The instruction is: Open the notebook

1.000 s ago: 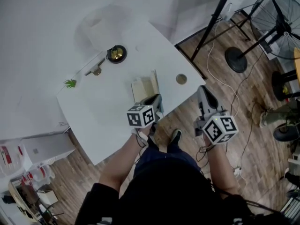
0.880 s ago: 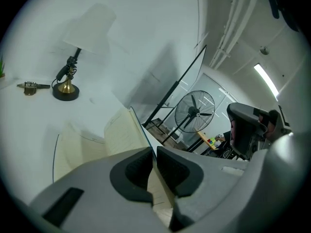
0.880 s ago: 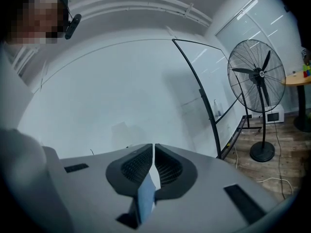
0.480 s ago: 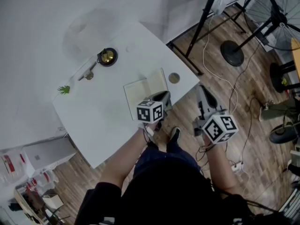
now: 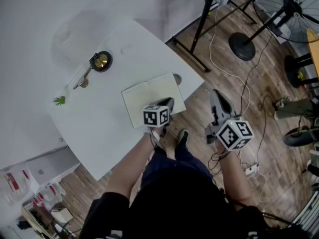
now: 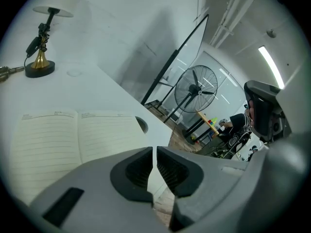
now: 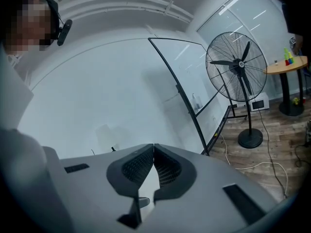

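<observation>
The notebook lies open and flat on the white table, with two lined pages facing up. My left gripper hangs over the notebook's near right corner; its jaws are shut with nothing between them. My right gripper is off the table's right edge, above the wooden floor. Its jaws are closing until the tips meet, and nothing is between them.
A small brass lamp and a green sprig stand at the table's far left. A round hole sits in the table just beyond the notebook. A black stand, a fan and cables occupy the floor to the right.
A second ago the notebook's cover stood upright; now it lies flat and open. My left gripper has come back and down to the notebook's near corner. The right gripper has shifted little.
</observation>
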Tool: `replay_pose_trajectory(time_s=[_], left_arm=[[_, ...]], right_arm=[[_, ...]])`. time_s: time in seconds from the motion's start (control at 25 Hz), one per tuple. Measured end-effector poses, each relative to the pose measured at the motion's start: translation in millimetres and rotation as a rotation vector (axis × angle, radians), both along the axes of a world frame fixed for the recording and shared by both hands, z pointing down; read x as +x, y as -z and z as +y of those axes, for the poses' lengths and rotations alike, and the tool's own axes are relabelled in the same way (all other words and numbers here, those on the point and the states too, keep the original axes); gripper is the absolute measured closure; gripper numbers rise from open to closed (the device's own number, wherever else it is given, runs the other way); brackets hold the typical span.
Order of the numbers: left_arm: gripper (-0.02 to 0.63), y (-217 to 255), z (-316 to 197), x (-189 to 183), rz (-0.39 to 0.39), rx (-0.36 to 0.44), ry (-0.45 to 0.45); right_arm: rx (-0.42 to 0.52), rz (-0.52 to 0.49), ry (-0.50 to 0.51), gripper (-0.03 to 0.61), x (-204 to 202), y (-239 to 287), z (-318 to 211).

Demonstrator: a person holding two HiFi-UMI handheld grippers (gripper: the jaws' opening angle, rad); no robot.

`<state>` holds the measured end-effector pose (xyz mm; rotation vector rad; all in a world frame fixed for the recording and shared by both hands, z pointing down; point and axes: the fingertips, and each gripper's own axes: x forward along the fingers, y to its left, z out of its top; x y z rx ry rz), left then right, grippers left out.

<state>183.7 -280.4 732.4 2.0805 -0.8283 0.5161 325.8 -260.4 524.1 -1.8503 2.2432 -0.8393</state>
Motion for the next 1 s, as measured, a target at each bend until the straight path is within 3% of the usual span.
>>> replay_pose_trajectory(time_s=[0.16, 0.32, 0.72, 1.0], left_arm=[[0.584, 4.7, -2.4, -2.6, -0.013, 0.015, 0.025], [0.585, 31.7, -11.1, -12.8, -0.009, 0.088, 0.046], [0.584, 156.2, -41.7, -76.3, 0.037, 0.377, 0.175], [0.584, 241.3, -49.5, -115.2, 0.021, 0.571, 0.248]], right_arm=[[0.001, -0.008, 0.009, 0.572, 4.1, -1.7, -7.2], [0.017, -0.013, 0.046, 0.572, -9.9, 4.3, -16.1], [0.079, 0.016, 0.147, 0.572, -66.1, 33.3, -29.5], [0.138, 0.022, 0.191, 0.572, -94.3, 62.9, -38.8]])
